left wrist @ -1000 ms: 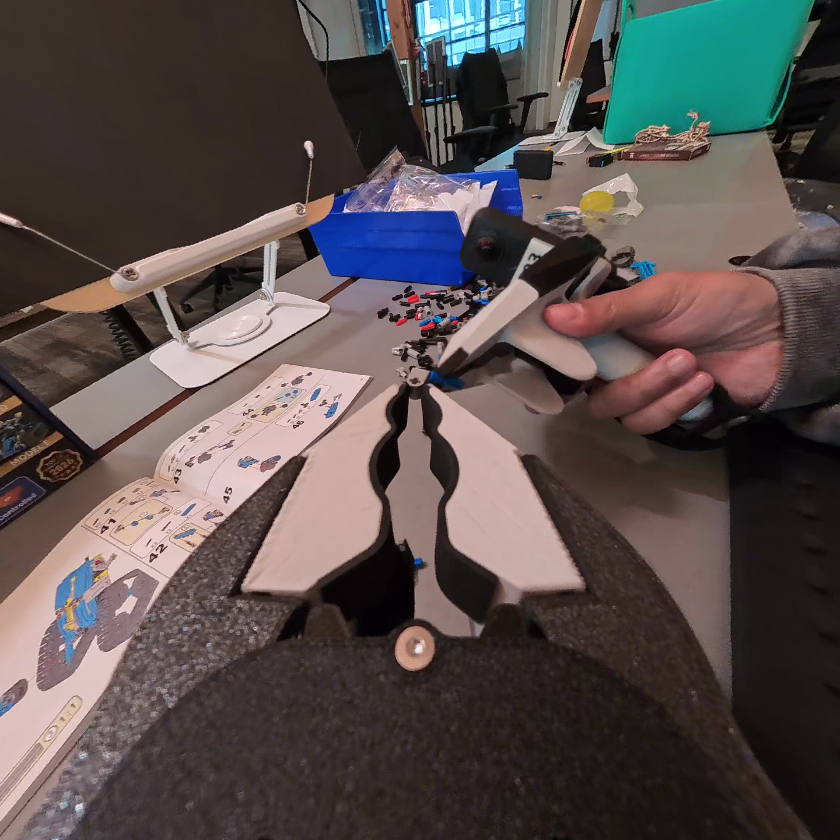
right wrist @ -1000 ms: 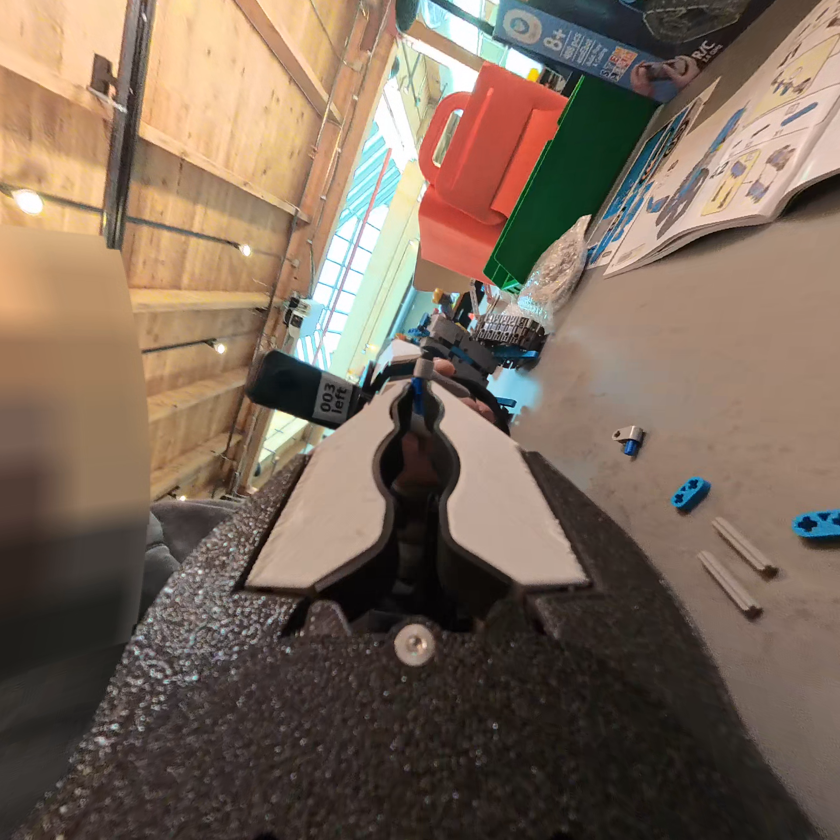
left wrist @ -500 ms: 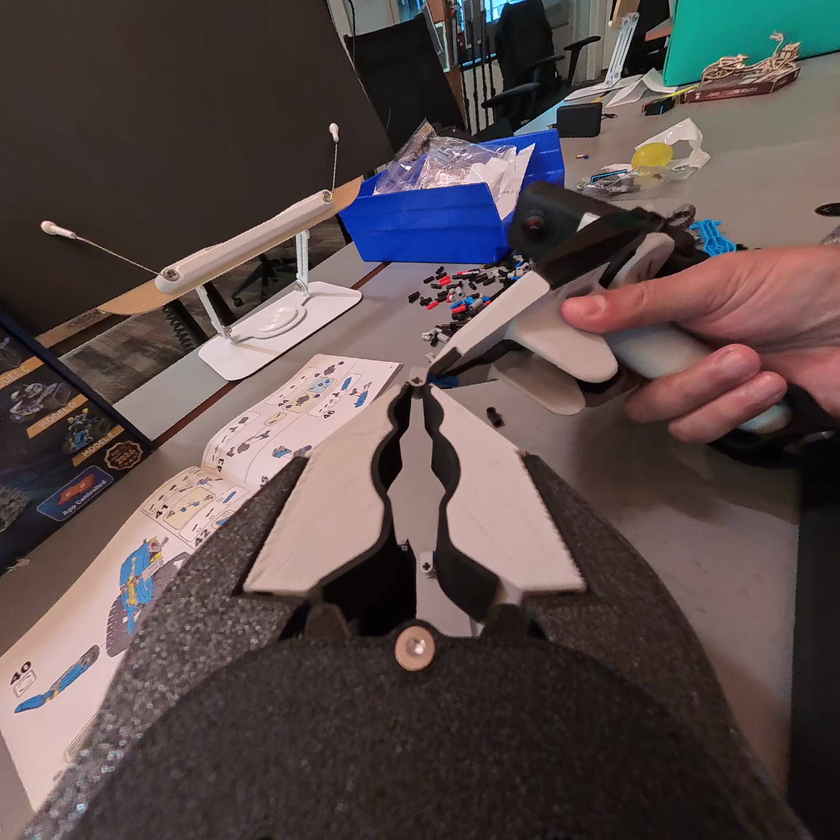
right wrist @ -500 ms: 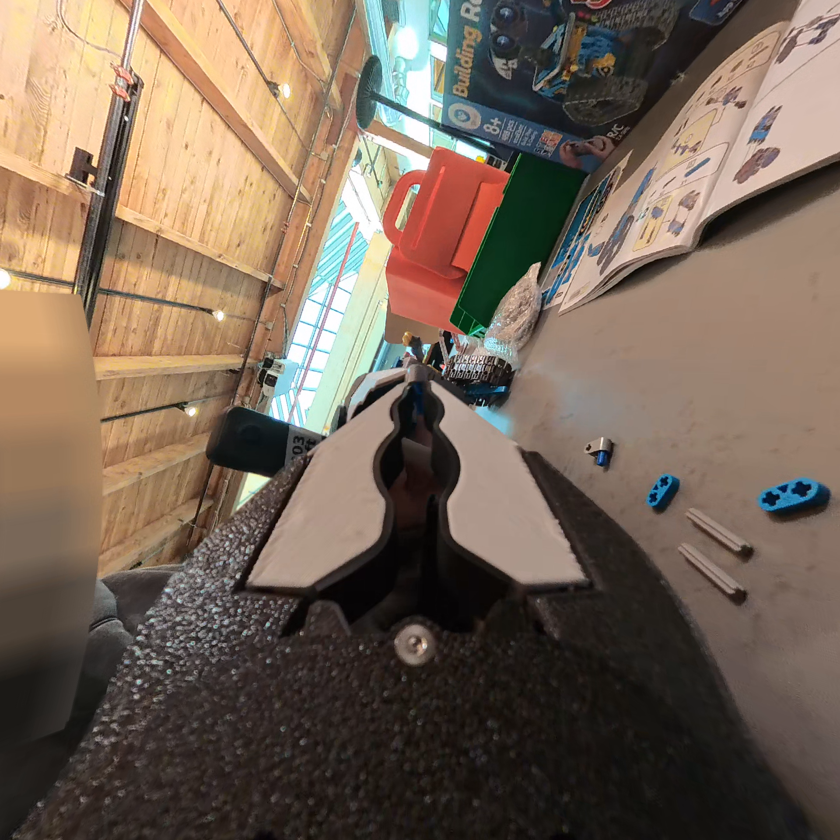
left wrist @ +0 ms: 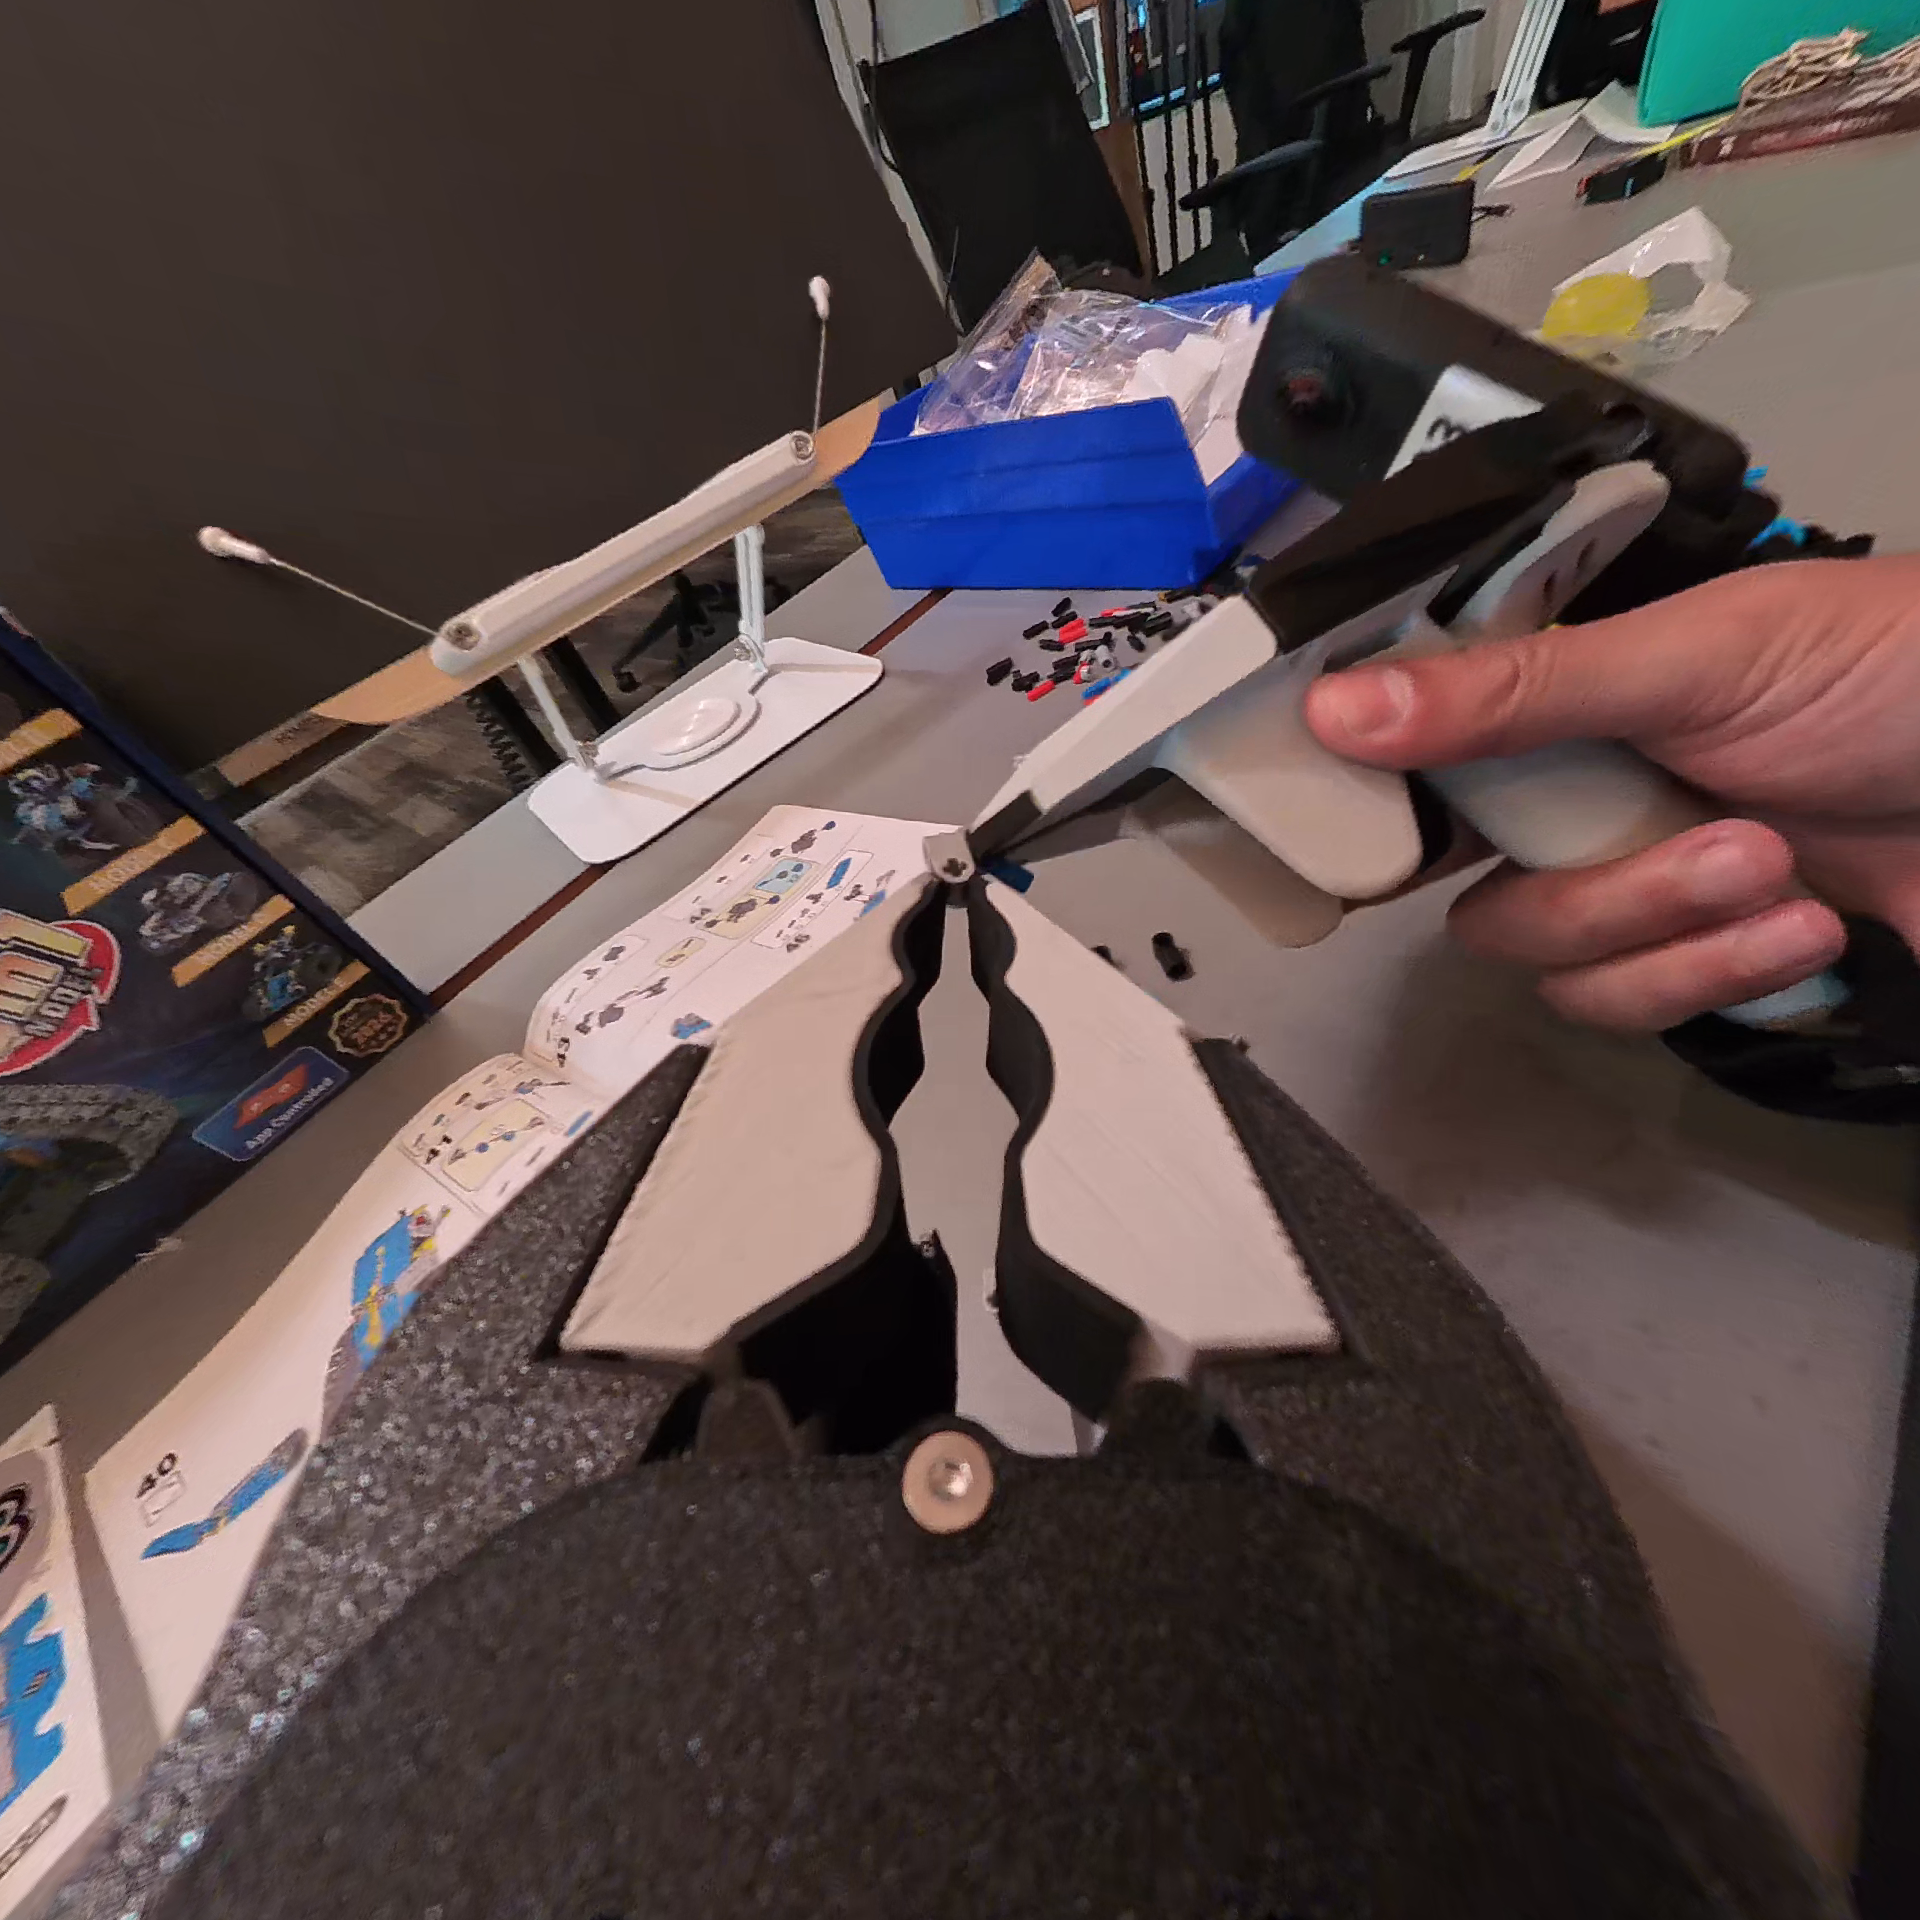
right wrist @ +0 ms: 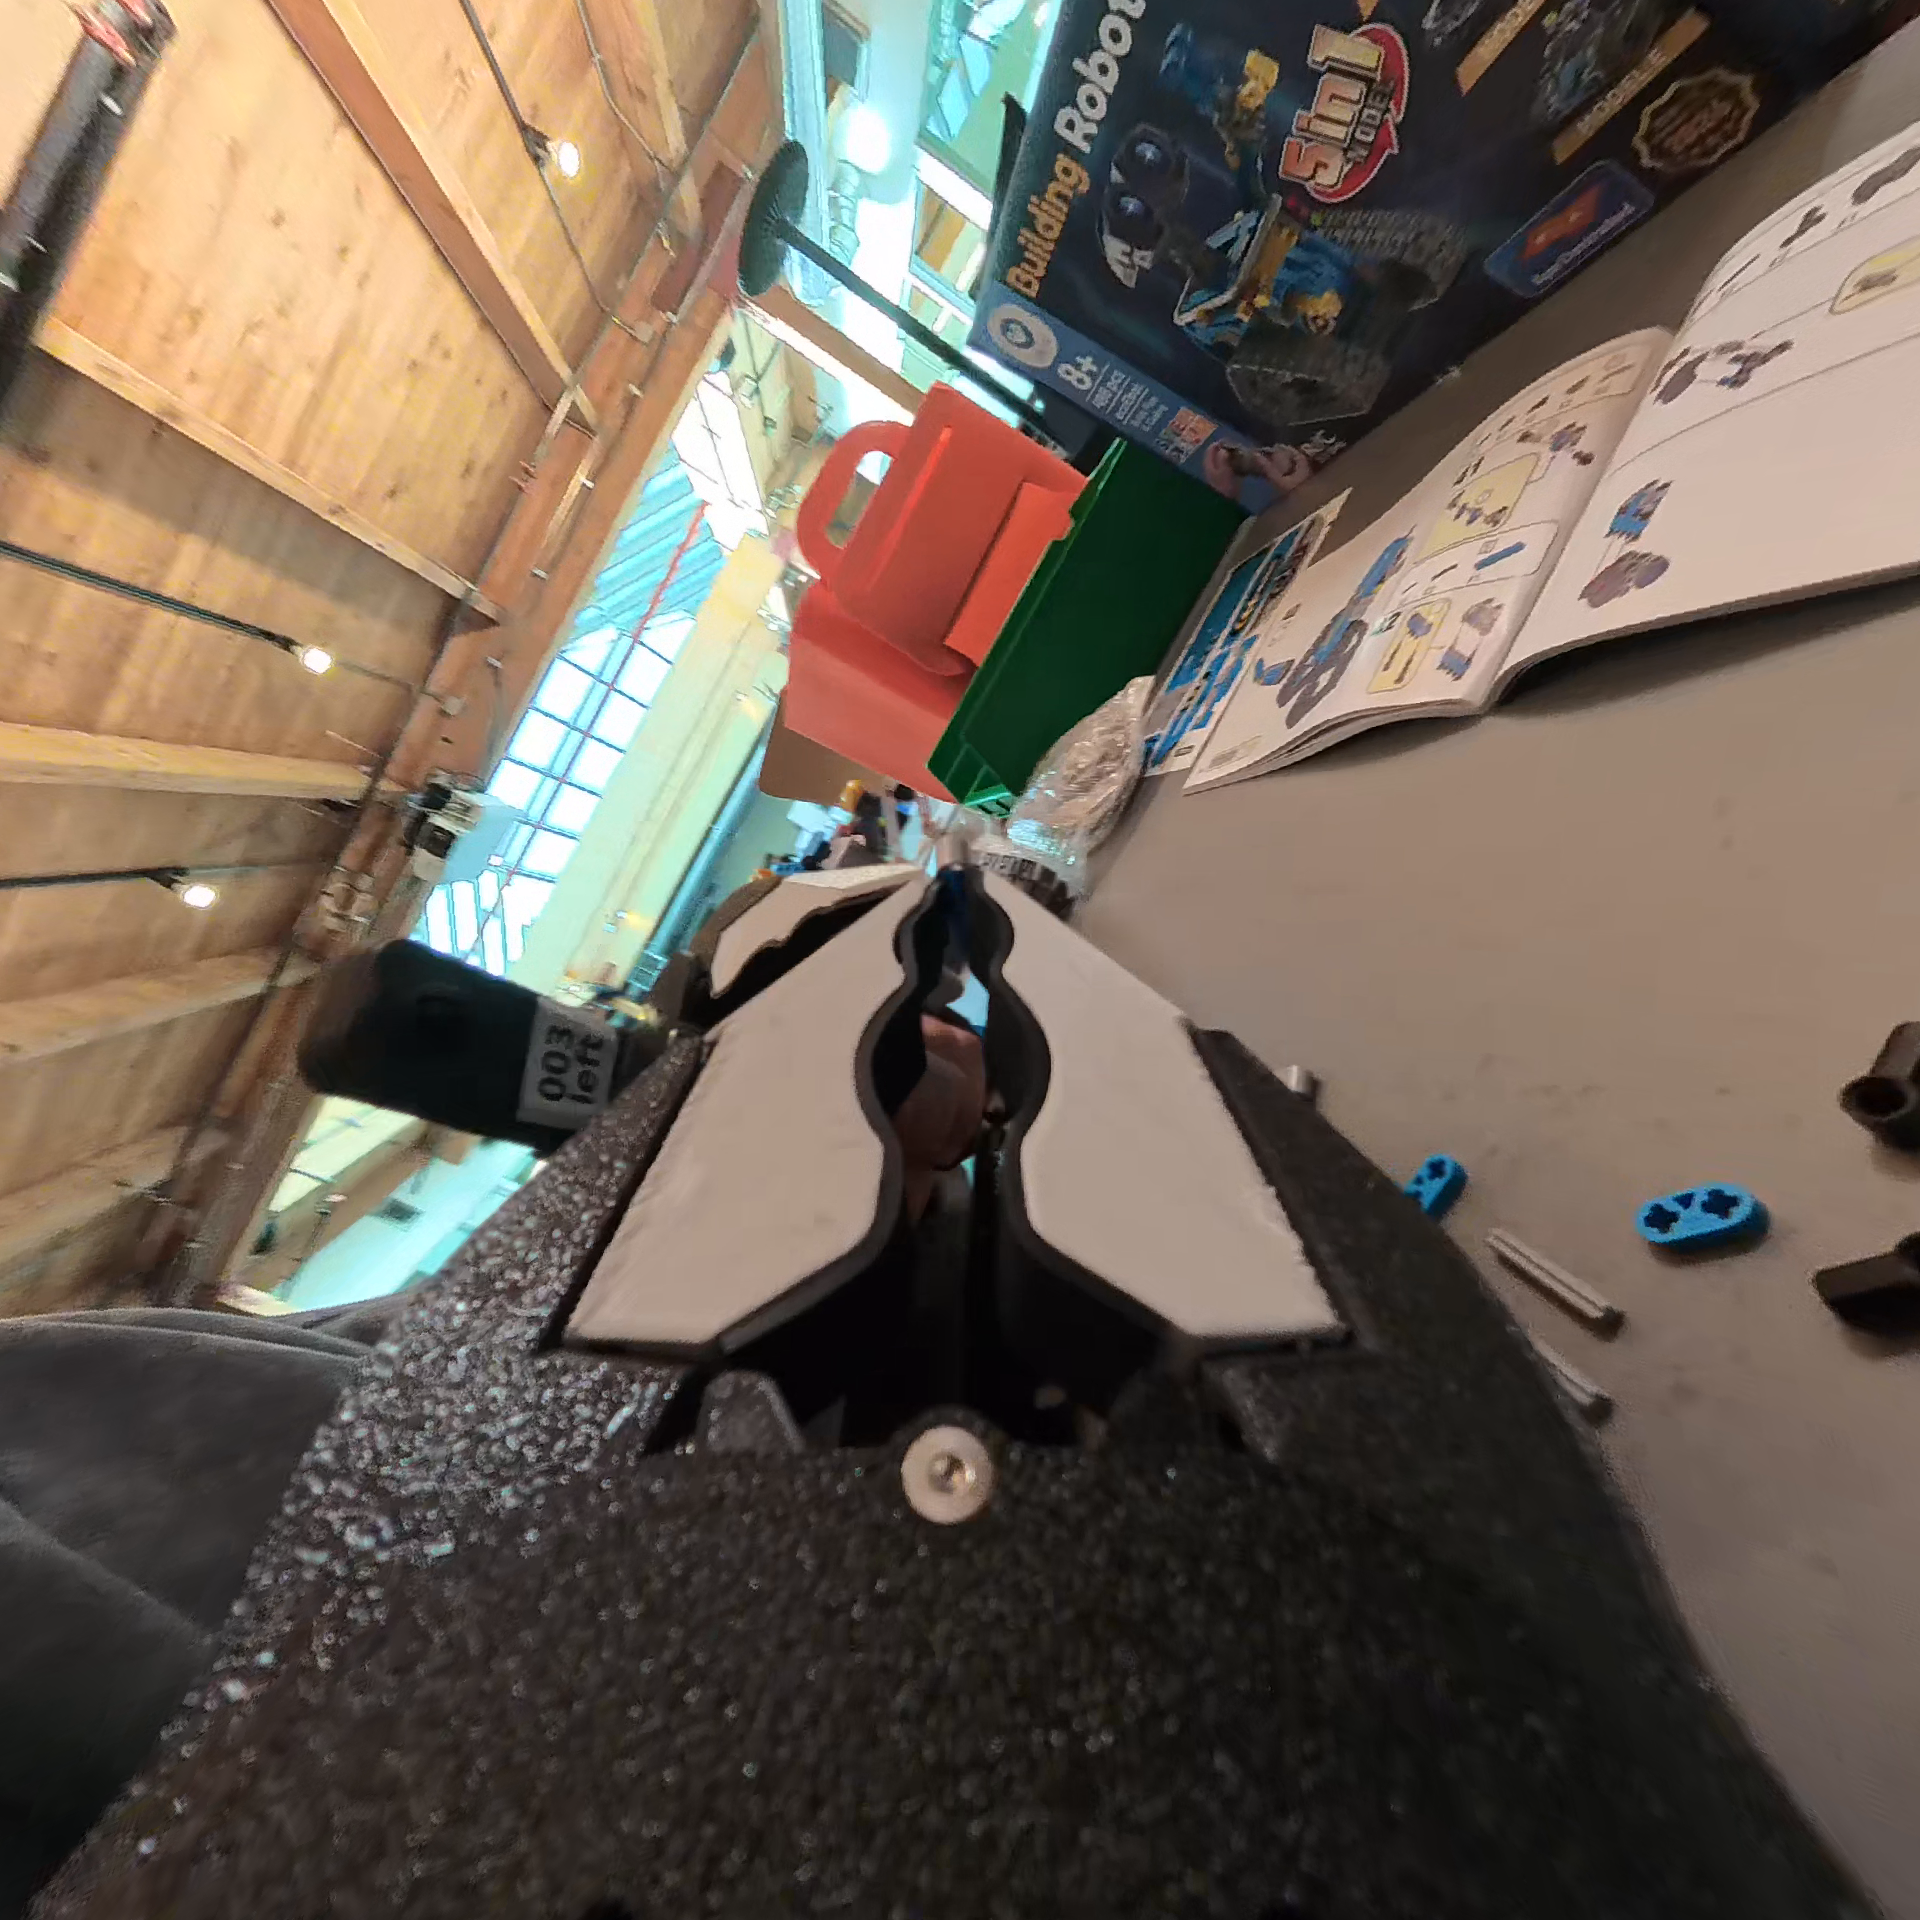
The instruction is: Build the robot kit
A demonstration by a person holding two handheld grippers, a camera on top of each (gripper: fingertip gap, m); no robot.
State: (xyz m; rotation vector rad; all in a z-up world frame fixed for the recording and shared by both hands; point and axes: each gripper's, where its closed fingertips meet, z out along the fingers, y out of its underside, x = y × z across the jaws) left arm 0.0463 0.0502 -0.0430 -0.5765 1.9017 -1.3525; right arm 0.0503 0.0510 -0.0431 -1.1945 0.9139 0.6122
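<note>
My left gripper (left wrist: 954, 899) is shut on a small grey connector (left wrist: 950, 856), held above the grey table (left wrist: 1455, 1195). My right gripper (right wrist: 951, 906) is shut on a thin blue pin (right wrist: 952, 896). In the left wrist view the right gripper (left wrist: 1000, 831) comes in from the right, held by a hand (left wrist: 1662, 790). Its tip meets the grey connector, and the blue pin (left wrist: 1010, 875) shows just beside it. In the right wrist view the grey connector (right wrist: 954, 847) sits at the pin's far end, with the left gripper (right wrist: 790, 930) behind it.
An open instruction booklet (left wrist: 644, 997) and a dark kit box (left wrist: 156, 987) lie to the left. A blue bin (left wrist: 1039, 488), a pile of small pieces (left wrist: 1081, 644) and a white stand (left wrist: 675, 727) are farther off. Loose blue pieces (right wrist: 1699, 1216), grey axles (right wrist: 1553, 1278) and black connectors (right wrist: 1886, 1086) lie by the right gripper. My left and right fingertips are right by each other.
Both grippers have stayed tip to tip and shut. They have shifted together toward the booklet and the box. Black connectors have come into the right wrist view.
</note>
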